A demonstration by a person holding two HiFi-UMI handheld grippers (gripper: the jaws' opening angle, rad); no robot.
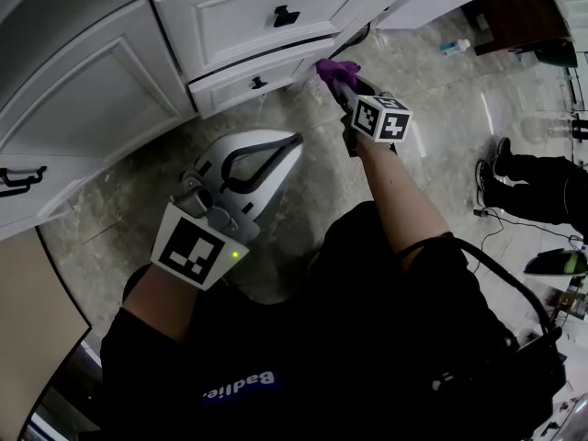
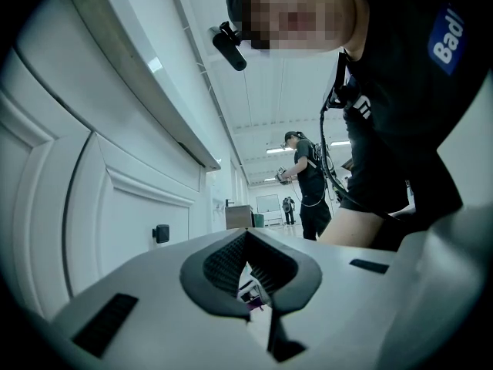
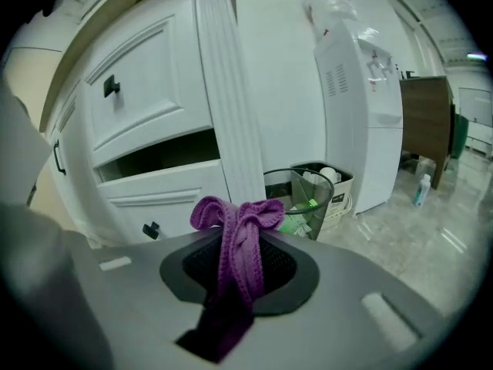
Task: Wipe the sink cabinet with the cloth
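Note:
The white sink cabinet (image 1: 110, 90) fills the upper left of the head view, its drawers fitted with black knobs (image 1: 285, 15). One drawer (image 3: 158, 156) stands slightly ajar and shows a dark gap. My right gripper (image 1: 340, 83) is shut on a bunched purple knitted cloth (image 1: 335, 68) held close to the cabinet's corner post (image 3: 223, 91); whether the two touch I cannot tell. The cloth (image 3: 239, 214) sticks out past that gripper's (image 3: 243, 237) tips. My left gripper (image 1: 296, 140) hangs lower over the floor, shut and empty, facing the cabinet door (image 2: 131, 206).
A wire waste basket (image 3: 296, 199) with rubbish stands just right of the cabinet, a white water dispenser (image 3: 362, 106) behind it. A bottle (image 1: 455, 48) stands on the marble floor. Another person's legs (image 1: 533, 186) are at the right, and a person (image 2: 308, 183) stands far off.

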